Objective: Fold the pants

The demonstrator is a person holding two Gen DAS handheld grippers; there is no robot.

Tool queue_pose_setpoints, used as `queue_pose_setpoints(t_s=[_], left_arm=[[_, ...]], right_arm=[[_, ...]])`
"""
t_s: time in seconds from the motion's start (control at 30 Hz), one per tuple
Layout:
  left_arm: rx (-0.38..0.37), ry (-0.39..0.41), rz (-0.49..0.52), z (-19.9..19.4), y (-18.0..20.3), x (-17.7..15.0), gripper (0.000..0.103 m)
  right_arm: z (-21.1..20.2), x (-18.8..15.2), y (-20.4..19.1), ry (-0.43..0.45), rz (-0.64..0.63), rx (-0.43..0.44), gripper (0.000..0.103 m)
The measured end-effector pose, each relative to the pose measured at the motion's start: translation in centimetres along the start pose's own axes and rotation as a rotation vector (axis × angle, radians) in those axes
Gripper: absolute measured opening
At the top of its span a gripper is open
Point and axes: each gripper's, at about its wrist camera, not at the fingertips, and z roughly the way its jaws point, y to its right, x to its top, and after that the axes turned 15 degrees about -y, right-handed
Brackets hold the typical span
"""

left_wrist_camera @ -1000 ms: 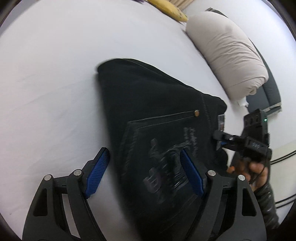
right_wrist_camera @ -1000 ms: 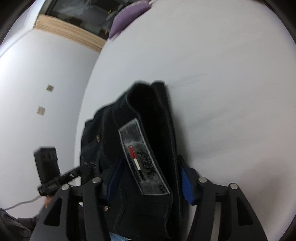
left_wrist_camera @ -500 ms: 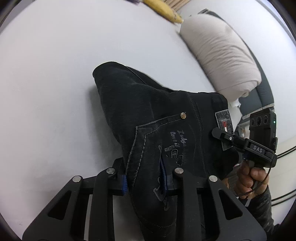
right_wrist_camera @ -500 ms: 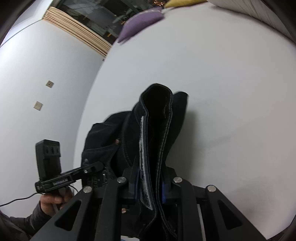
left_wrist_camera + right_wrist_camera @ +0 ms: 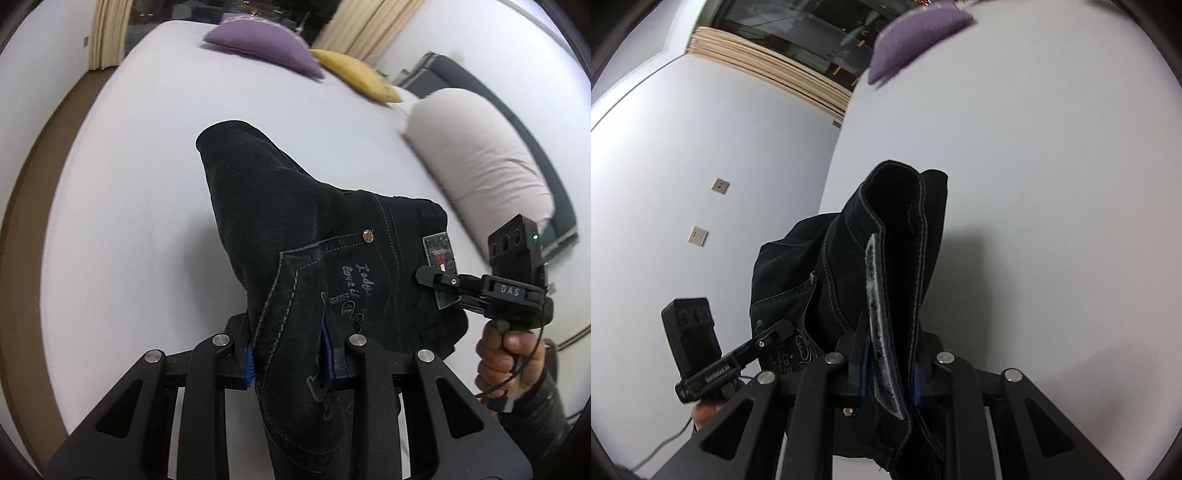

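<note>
White bedding covers the bed (image 5: 140,206), which fills most of both views. At its far end lie a purple cushion (image 5: 266,48) and, just beside it, a yellow cushion (image 5: 354,75); a pale bolster pillow (image 5: 480,147) lies along the right edge in the left wrist view. Curtains (image 5: 364,22) hang behind the cushions.

No container shows in either view.

Black denim pants (image 5: 295,229), bunched into a thick bundle, hang between the two grippers above the sheet. In the left wrist view the bundle's long axis runs away from the camera, its rounded folded end pointing toward the purple cushion. A back pocket with pale stitching and lettering faces up, with a brass rivet (image 5: 368,236) at its corner and a grey waistband patch (image 5: 439,266) at the right edge.

The left gripper (image 5: 290,360) has its blue pads pressed onto the pocket area, pinching the cloth. The right gripper (image 5: 890,373) is clamped on the waistband, with the patch seen edge-on between its pads; in that view the waistband loop stands up and opens toward the far end of the bed. A hand (image 5: 509,354) grips the right gripper's handle at the right of the left wrist view.
</note>
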Motion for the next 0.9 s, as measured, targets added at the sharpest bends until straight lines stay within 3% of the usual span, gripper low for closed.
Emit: queue_pose_setpoints(t_s=[0.13, 0.17, 0.2, 0.4, 0.53, 0.63, 0.67, 0.7, 0.73, 0.8, 0.9], left_arm=[[-0.014, -0.061, -0.052, 3.1, -4.3, 1.1, 0.030], [-0.018, -0.066, -0.060, 3.7, -4.8, 0.9, 0.036], [-0.018, -0.057, -0.065, 4.1, -5.2, 0.6, 0.042], [-0.005, 0.038, -0.059, 3.1, -6.8, -1.1, 0.068], [0.095, 0.095, -0.068, 1.9, -5.9, -3.8, 0.070], [0.216, 0.187, -0.061, -0.8, -4.4, -7.0, 0.070], [0.260, 0.228, -0.052, -1.9, -3.8, -8.1, 0.072], [0.292, 0.261, -0.045, -2.2, -1.5, -7.6, 0.079], [0.323, 0.304, -0.034, -3.2, -0.7, -8.6, 0.083], [0.411, 0.406, -0.009, -5.0, 2.2, -10.8, 0.100], [0.531, 0.569, 0.021, -7.8, 6.6, -14.7, 0.103]], right_arm=[[2.4, 1.3, 2.3, -0.011, 0.060, 0.016, 0.021], [2.7, 1.4, 2.9, -0.011, 0.082, 0.026, 0.028], [2.9, 1.2, 3.8, -0.010, 0.098, 0.023, 0.036], [2.1, -1.2, 6.0, 0.067, 0.066, 0.138, 0.039], [0.6, -3.3, 6.4, 0.140, 0.074, 0.136, 0.042], [-1.7, -5.7, 6.3, 0.199, 0.100, 0.043, 0.052], [-2.8, -6.9, 5.9, 0.232, 0.108, -0.015, 0.061], [-3.5, -7.6, 5.3, 0.256, 0.109, -0.056, 0.069], [-4.5, -8.8, 4.4, 0.288, 0.102, -0.111, 0.071], [-6.0, -10.9, 2.3, 0.352, 0.063, -0.200, 0.074], [-7.7, -14.3, -2.0, 0.465, -0.031, -0.346, 0.091]])
